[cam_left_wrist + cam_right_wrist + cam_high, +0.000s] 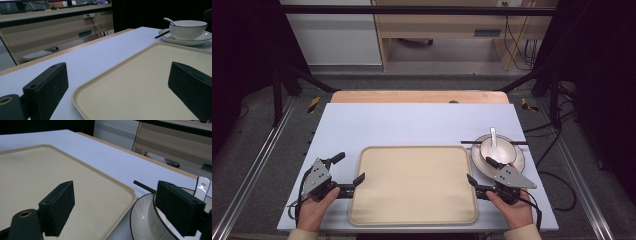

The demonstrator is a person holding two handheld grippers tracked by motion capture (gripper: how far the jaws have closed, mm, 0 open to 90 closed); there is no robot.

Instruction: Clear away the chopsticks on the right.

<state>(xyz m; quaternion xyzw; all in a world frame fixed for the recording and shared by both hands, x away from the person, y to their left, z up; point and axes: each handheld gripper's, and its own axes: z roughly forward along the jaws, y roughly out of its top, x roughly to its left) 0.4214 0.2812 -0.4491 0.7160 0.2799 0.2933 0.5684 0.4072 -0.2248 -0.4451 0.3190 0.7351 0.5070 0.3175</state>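
Note:
An empty beige tray (412, 185) lies at the front middle of the pale table (412, 122). My left gripper (348, 169) is open at the tray's left edge, one jaw over the rim and the other over the table; in its own view the left gripper (120, 87) holds nothing above the tray (150, 75). On the other side, my right gripper (482, 171) is open too, one jaw over the tray's right rim and one over the plate (517, 162). The right gripper (120, 207) is empty, between the tray (50, 170) and the plate (141, 217).
A white bowl (499, 150) with a white spoon (493, 136) stands on the plate, right of the tray. Black chopsticks (472, 142) lie across the plate's far side. From the left gripper view the bowl (187, 28) is at the far right. A wooden strip (419, 96) borders the table's back.

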